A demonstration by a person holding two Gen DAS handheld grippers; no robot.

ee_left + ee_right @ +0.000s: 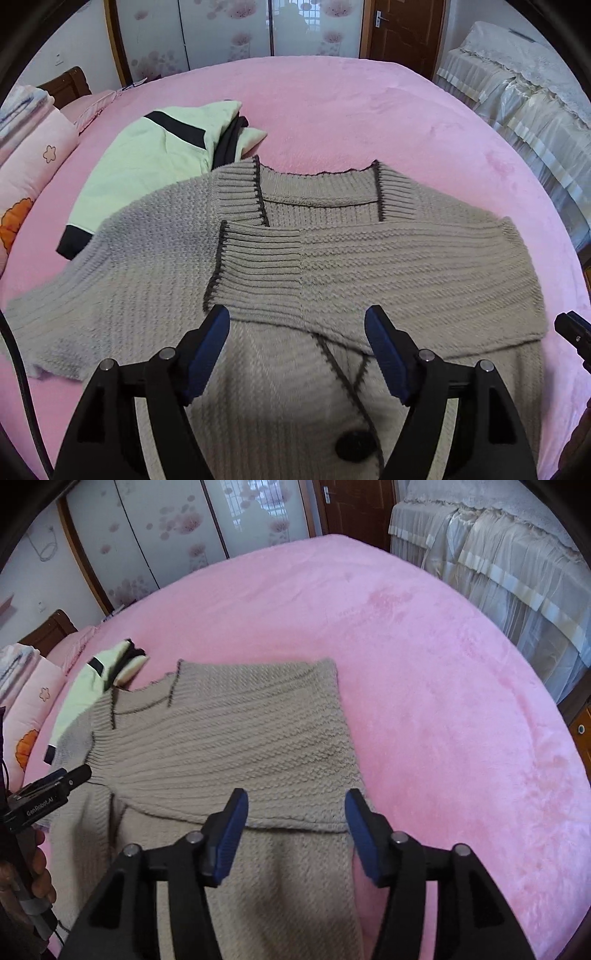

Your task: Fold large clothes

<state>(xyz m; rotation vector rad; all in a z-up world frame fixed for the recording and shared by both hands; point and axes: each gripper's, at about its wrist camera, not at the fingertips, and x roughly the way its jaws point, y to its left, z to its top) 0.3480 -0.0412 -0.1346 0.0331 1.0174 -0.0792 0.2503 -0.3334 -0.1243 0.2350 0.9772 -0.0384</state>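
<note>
Both grippers hang with jaws apart and empty over a grey cardigan.
Left gripper [297, 325], right gripper [295, 808]; cardigan [332, 258] lies on the pink bed [443, 664], sleeve folded across; green garment [147, 162] at 10 o'clock; the left gripper's side reads "GenRobot.AI".

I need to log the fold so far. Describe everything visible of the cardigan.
The cardigan is a chunky grey-beige knit with ribbed bands edged in dark trim and a dark button low on the front. It lies flat on the pink bed, one sleeve folded across the chest, the other spread out to the side. Its shoulder overlaps a pale green garment. The open left gripper and right gripper hang above it, holding nothing.
</note>
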